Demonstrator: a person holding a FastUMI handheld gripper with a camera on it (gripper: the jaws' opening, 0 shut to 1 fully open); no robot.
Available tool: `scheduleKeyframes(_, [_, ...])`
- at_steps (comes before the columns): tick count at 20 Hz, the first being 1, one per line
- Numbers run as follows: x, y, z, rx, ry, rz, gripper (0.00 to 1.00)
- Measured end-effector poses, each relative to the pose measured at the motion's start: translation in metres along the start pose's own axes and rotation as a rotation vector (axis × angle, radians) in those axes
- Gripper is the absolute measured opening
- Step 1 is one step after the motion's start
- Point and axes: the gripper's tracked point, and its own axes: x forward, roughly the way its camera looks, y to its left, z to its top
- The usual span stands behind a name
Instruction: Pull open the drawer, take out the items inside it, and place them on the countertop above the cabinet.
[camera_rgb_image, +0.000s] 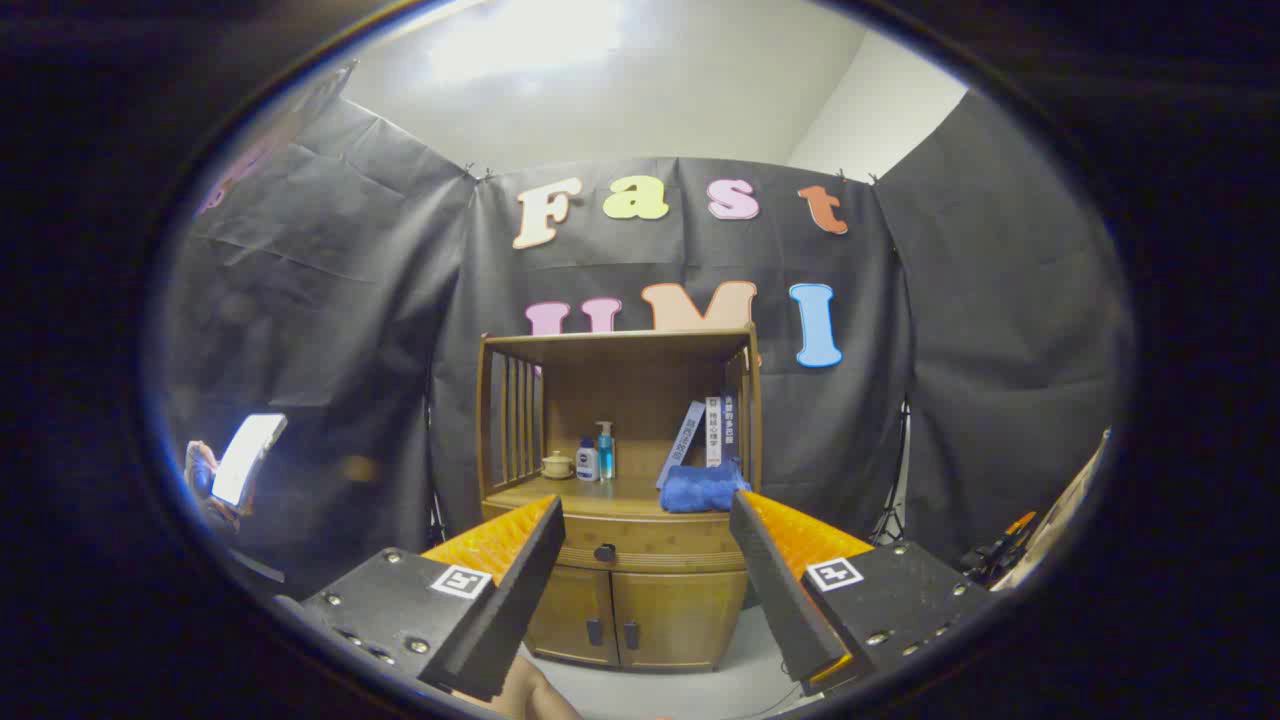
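Gripper view showed the gripper (642, 520) held well back from the wooden cabinet (620, 500), its fingers (520, 545) spread wide and holding nothing. The drawer (640, 550) sat between and beyond the fingers, under the surface (570, 494), and appeared fully closed, its dark knob (605, 552) untouched. Below it, two cabinet doors (625, 615) were shut.

On the surface stood a small lidded pot (557, 465), a white bottle (587, 462) and a blue pump bottle (605, 450), grouped to one side. On the other side several books (706, 432) leaned against the side frame, with a folded blue cloth (702, 490) lying in front of them. The contents of the drawer could not be seen.

Judgement: the task had not started. No step was complete. Remaining: approach and grip the knob, pull the drawer out, lift out each item, and set it on the surface, where bare room appeared limited to the middle.
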Motion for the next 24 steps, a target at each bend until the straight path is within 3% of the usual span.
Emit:
scheduleKeyframes(12, [0.028, 0.017, -0.013, -0.060, 0.030, 0.027, 0.99])
scheduleKeyframes(24, [0.158, 0.061, -0.050, -0.065, 0.049, 0.123, 0.99])
